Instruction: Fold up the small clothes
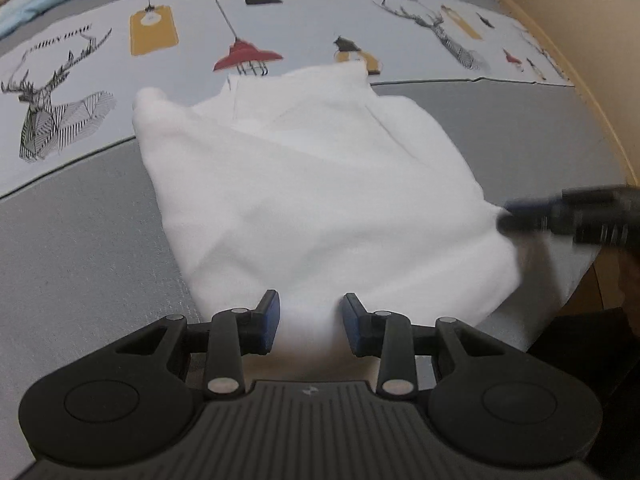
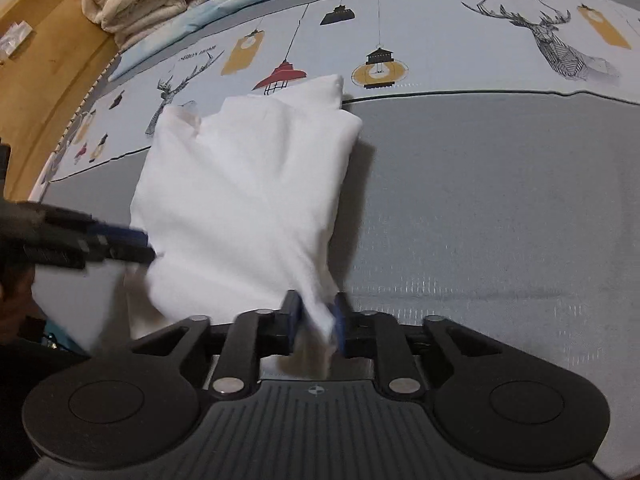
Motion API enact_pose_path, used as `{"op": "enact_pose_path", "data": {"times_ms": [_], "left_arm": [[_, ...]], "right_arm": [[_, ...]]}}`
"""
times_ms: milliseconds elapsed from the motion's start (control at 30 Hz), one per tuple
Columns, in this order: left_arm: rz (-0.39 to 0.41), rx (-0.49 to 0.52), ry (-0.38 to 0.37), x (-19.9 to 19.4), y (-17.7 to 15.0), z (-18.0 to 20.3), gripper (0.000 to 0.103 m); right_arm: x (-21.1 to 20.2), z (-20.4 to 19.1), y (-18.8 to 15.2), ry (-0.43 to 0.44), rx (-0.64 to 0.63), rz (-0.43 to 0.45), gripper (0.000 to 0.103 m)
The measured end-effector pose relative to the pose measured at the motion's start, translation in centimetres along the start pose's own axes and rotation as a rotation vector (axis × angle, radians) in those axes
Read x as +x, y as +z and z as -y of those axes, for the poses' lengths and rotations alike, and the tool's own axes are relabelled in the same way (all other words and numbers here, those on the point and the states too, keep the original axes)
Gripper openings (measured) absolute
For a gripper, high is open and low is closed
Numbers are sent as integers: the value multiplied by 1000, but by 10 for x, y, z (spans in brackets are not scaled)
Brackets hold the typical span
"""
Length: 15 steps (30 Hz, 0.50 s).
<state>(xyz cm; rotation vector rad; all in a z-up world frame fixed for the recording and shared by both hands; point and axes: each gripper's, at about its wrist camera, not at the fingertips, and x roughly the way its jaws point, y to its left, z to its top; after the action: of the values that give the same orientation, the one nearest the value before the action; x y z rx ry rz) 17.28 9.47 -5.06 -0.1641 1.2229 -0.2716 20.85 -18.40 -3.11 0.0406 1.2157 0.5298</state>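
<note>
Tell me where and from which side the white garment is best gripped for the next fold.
Probably at its two near corners, coming from above the near hem. The white garment lies flat on the bedsheet, already narrowed, with its collar end far away. The right hand-held gripper already has fabric bunched between its fingers there.

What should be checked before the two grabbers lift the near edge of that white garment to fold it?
1. Right gripper has cloth: ok, a bunched corner of the white garment sits between its fingers.
2. Left gripper has cloth: cannot tell; its jaws stand apart around the near hem, and no pinch shows.
3. Both grippers on the same near edge: ok.
4. Side folds in place: ok, both sides are turned in.
5. Far end lying flat: not ok, it looks lumpy near the red lamp print.
6. Room ahead on the bedsheet: ok.
</note>
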Motion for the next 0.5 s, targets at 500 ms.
{"op": "enact_pose_path", "data": {"times_ms": [500], "left_arm": [[135, -234, -114, -13, -9, -68, 39]], "right_arm": [[54, 23, 68, 5, 343, 155, 45]]}}
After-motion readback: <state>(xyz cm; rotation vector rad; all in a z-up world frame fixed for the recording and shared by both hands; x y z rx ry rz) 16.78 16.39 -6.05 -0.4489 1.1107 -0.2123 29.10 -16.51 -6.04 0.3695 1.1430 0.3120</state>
